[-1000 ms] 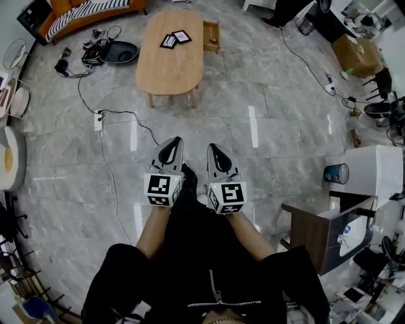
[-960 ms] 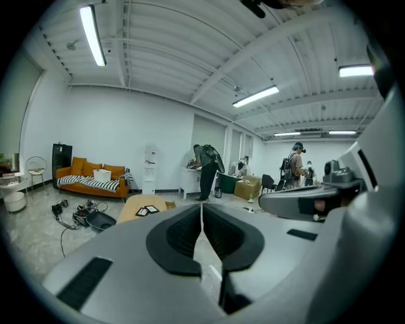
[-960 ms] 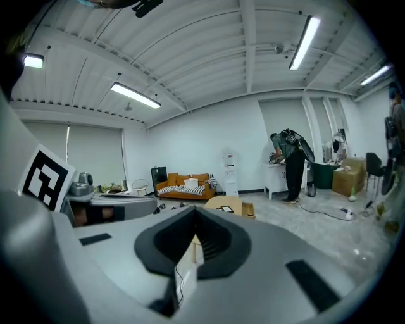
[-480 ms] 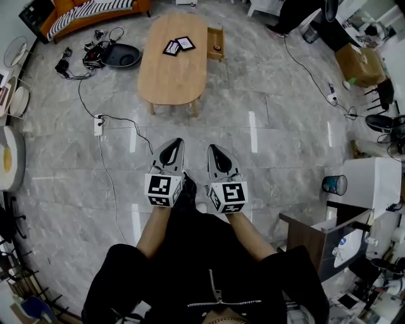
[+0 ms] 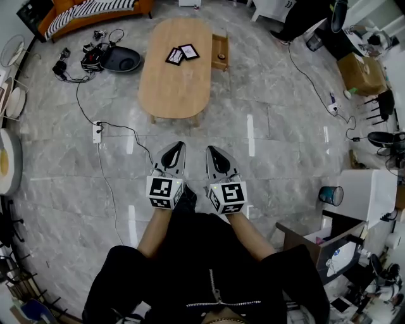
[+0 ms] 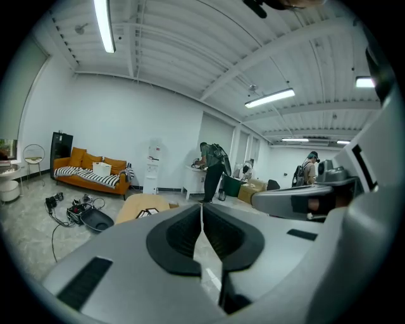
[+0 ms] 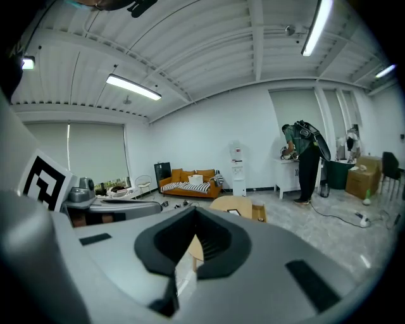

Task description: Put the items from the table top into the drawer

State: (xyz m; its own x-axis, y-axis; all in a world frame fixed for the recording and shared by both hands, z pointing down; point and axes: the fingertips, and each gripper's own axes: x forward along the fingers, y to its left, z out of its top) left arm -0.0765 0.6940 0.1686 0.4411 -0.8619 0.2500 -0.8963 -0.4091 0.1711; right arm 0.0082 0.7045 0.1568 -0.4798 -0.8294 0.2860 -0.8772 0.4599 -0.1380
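An oval wooden table (image 5: 176,79) stands on the grey floor, well ahead of me. Two black-framed cards (image 5: 174,56) (image 5: 188,51) lie on its far end. On the table's right side an open wooden drawer (image 5: 219,52) sticks out, with a small dark item (image 5: 221,56) inside. My left gripper (image 5: 178,146) and right gripper (image 5: 210,150) are held side by side in front of my body, far short of the table. Both are shut and hold nothing. The table (image 6: 140,205) shows beyond the left jaws, and the table (image 7: 233,204) and drawer (image 7: 258,211) show beyond the right jaws.
Cables and a power strip (image 5: 97,131) lie on the floor left of the table, beside a dark round tray (image 5: 120,59). An orange sofa (image 5: 95,9) is at the back left. A person (image 7: 306,162) stands at a white counter. A white cabinet (image 5: 366,182) and a blue bin (image 5: 329,194) are on the right.
The table and floor have slid down in the head view, so I have come nearer to the table. Both grippers stay side by side and shut.
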